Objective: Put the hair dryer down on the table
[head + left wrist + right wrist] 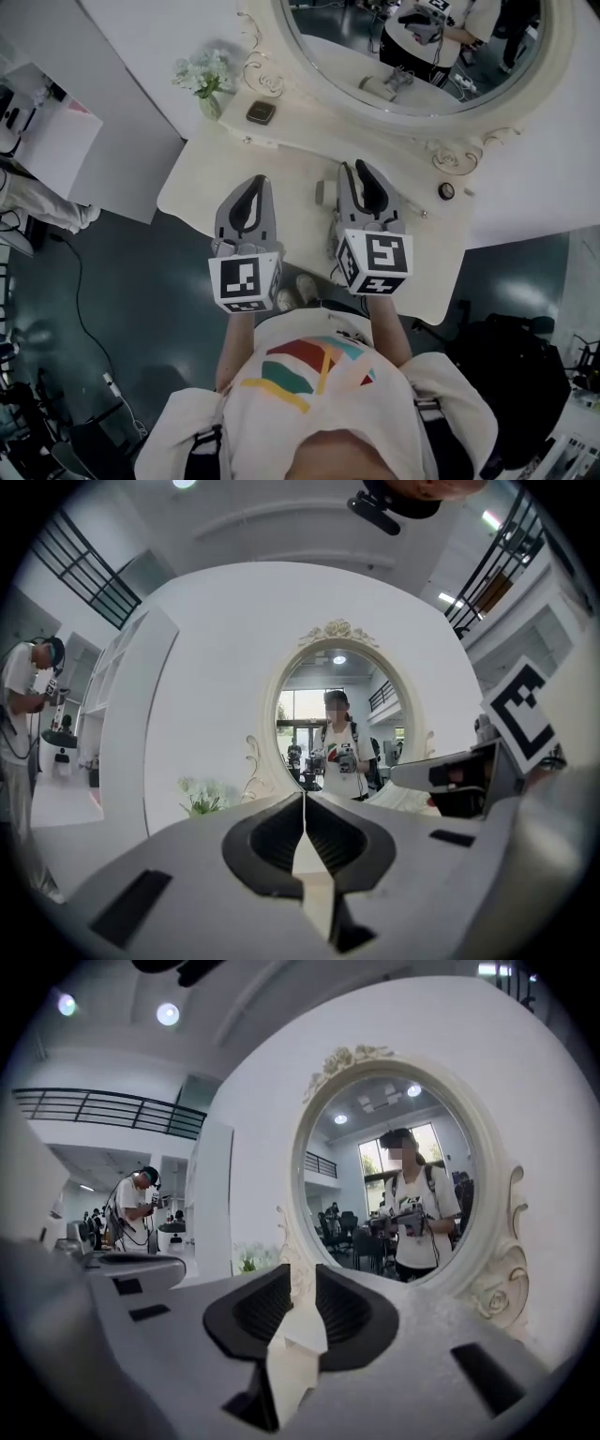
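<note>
Head view: both grippers hover above the table point(211, 173). Left gripper point(254, 180): fingers pressed together, nothing between them. Right gripper point(357, 169): fingers a narrow gap apart, empty. The grey body at 9 o'clock of the right gripper, mostly hidden beneath it, appears to be the hair dryer point(324, 195), lying on the table towards its 6 o'clock edge. Likely hazard: a downward or sideways sweep of the right gripper could strike the hair dryer and push it over that near edge.
</note>
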A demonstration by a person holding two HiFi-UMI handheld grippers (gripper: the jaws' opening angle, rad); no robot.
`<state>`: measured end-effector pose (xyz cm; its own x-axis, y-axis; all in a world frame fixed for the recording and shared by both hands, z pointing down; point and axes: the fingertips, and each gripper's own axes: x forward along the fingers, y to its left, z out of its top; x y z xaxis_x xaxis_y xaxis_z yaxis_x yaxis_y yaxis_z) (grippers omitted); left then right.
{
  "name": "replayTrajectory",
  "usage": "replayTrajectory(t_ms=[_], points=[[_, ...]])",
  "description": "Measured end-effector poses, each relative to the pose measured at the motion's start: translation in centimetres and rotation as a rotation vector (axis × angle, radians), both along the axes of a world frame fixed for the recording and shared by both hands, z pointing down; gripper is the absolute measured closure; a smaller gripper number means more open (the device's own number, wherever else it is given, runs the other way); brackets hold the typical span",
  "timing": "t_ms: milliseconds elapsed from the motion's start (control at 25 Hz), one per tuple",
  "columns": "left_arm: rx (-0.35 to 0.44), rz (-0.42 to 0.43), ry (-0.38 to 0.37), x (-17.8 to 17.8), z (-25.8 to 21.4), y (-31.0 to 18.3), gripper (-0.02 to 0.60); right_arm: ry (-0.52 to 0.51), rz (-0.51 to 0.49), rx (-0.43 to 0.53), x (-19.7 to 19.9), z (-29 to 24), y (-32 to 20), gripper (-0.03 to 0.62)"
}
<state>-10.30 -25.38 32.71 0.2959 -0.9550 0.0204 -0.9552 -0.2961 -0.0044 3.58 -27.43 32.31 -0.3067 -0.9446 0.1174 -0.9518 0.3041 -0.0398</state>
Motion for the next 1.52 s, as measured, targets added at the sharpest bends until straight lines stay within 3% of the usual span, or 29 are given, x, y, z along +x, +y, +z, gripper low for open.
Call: replayTrajectory(t_ms=[280, 400, 920, 1520], points=[[0.081, -0.009, 0.001, -0.3, -3.6, 1.3, 0.575, 0.016, -0.014, 0.167, -1.6, -3.6, 2.1, 0.583], [0.076, -0.013, -0.004, -0.7, -4.5, 1.9, 0.575, 0.018, -0.031, 0.2, -2.5, -3.9, 2.8, 0.592], [0.105, -0.04, -0.035, -2.0, -5.4, 3.1, 0.575, 0.02, -0.078, 0.187, -4.5, -3.5, 3.7, 0.594], [0.1, -0.039, -0.037, -2.0, -5.2, 3.3, 0.575, 0.03, -0.071, 0.16, -3.6, -2.3, 3.7, 0.594]])
